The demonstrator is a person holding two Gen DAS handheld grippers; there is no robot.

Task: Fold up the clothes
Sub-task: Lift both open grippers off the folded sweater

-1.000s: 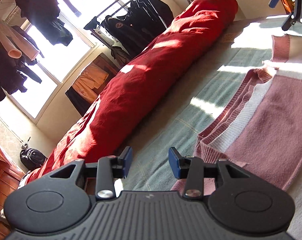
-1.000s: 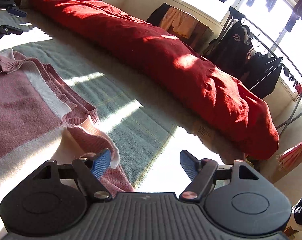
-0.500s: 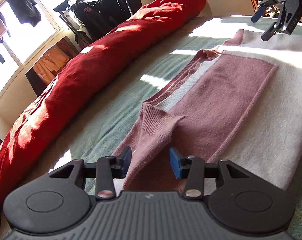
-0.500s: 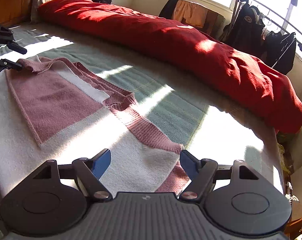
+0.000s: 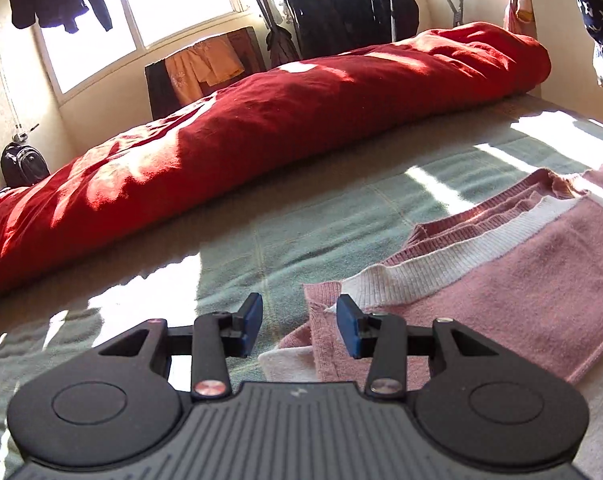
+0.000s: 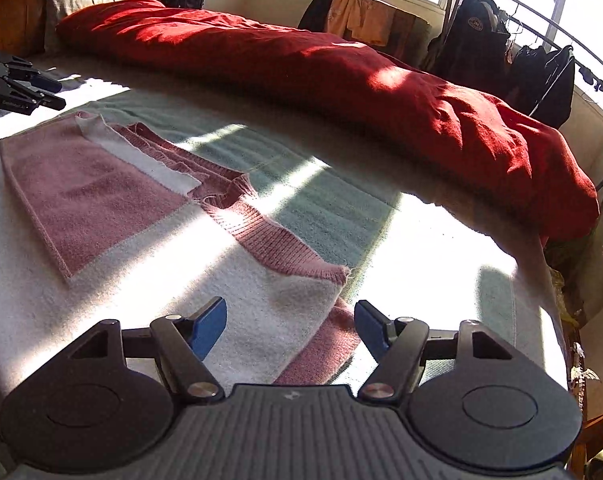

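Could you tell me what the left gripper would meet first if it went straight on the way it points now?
Probably the pink sweater's near corner, just ahead of the open left gripper; depth is uncertain.

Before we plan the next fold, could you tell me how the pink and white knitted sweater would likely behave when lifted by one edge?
The pink and white knitted sweater lies limp with rumpled ribbed edges, so it would probably droop and sag. Its fuzzy knit likely grips rather than slips.

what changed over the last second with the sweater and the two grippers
Both views swung level. The left gripper now sits at the edge of the pink and white sweater; the right gripper moved over its white corner. Both stayed open, gripping nothing. The sweater stayed flat on the bed, the red duvet unmoved.
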